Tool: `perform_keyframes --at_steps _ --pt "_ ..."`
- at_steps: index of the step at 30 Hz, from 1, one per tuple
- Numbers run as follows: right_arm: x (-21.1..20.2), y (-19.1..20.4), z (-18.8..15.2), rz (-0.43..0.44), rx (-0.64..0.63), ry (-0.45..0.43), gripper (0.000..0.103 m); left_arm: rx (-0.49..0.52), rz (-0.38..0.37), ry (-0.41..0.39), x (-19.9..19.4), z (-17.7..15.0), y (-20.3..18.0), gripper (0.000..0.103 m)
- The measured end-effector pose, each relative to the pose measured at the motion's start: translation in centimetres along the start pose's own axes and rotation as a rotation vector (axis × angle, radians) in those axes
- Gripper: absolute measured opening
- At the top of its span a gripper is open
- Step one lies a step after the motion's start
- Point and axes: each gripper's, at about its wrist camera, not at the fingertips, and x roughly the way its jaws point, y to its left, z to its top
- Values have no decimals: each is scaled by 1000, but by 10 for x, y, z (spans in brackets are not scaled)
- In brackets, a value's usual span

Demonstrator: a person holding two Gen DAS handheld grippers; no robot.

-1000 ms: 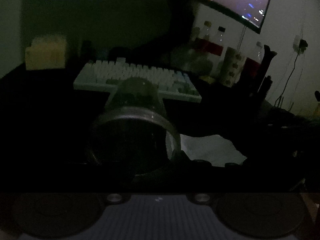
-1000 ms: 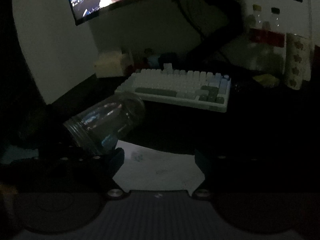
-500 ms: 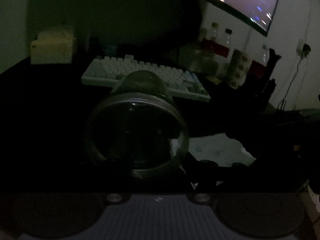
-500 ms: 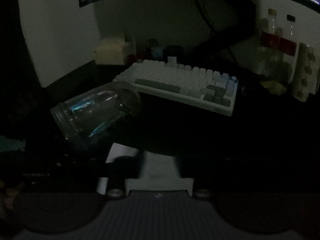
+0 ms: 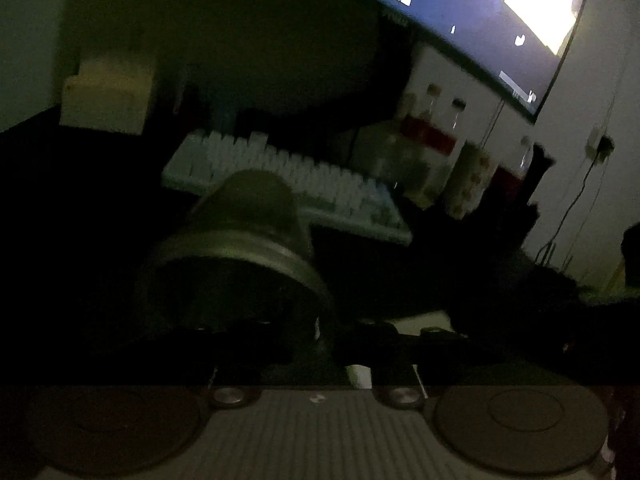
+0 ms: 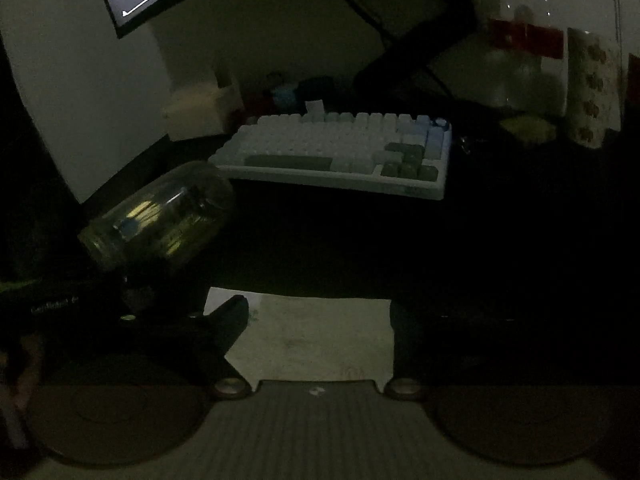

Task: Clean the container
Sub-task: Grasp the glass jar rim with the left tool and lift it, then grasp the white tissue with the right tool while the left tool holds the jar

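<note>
Presently: glass jar (image 6: 160, 216), tilted above the desk (image 6: 360, 248), rim pinched by closing left hand-held gripper (image 5: 320, 344). Rigid, slippery, breakable; hold the rim. Right hand-held gripper (image 6: 316, 336) opening over cloth (image 6: 320, 336).

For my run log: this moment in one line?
left hand-held gripper: closing on glass jar rim | right hand-held gripper: opening over tissue
</note>
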Motion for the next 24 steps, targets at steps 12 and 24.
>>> perform_keyframes --at_steps 12,24 --pt "8 15 -23 35 -113 36 82 81 -328 1 -12 2 7 9" --pt "29 26 -7 33 -98 110 82 240 -30 106 4 -19 -19 35"
